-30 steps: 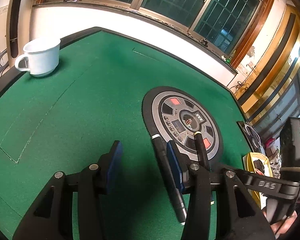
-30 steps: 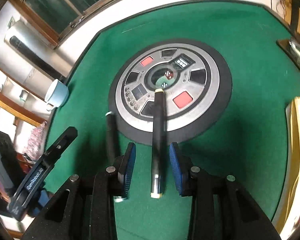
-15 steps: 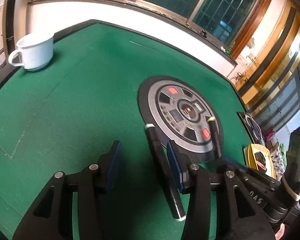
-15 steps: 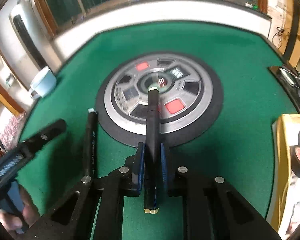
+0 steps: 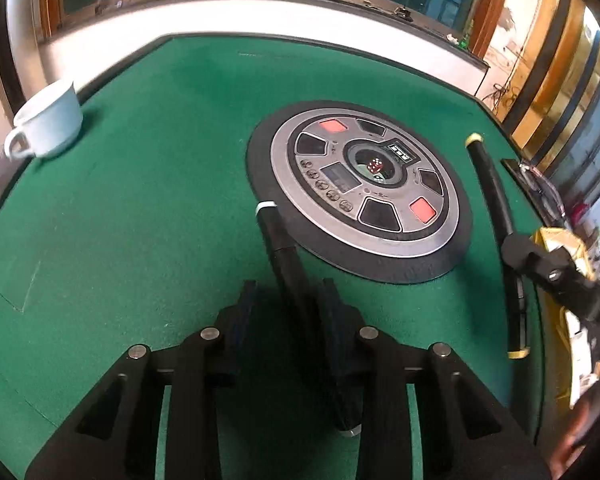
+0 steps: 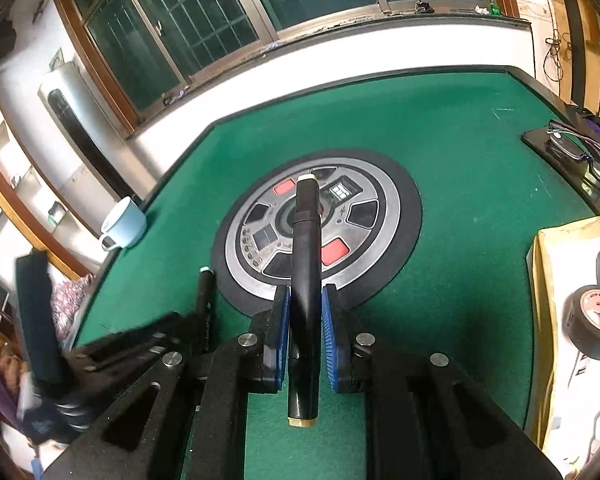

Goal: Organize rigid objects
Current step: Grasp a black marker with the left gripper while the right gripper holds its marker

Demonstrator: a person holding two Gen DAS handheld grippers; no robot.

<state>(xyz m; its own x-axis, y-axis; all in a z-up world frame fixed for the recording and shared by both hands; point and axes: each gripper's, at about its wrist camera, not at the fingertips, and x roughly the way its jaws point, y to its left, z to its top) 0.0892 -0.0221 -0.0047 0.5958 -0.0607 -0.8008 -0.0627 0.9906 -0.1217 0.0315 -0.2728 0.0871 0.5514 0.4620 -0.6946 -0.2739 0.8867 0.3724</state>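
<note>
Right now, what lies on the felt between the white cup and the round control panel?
Nothing: in the left wrist view, bare green felt runs from the cup to the panel.

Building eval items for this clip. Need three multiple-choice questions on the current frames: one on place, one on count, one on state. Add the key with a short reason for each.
1. Where does the white ceramic cup stand?
A. On the round grey control panel
B. In a cardboard box
C. On the green felt table, near its edge and apart from the panel

2. How many red buttons does the panel show?
A. One
B. Two
C. Four

3. What state is the right gripper in?
A. Shut on the black marker with yellowish ends
B. Open and empty
C. Shut on the cup

Key:
1 C: the cup sits on bare felt by the table's rim, far from the panel.
2 B: one red button lies at the panel's far side and one at its near side.
3 A: both blue pads press the marker's barrel.
</note>
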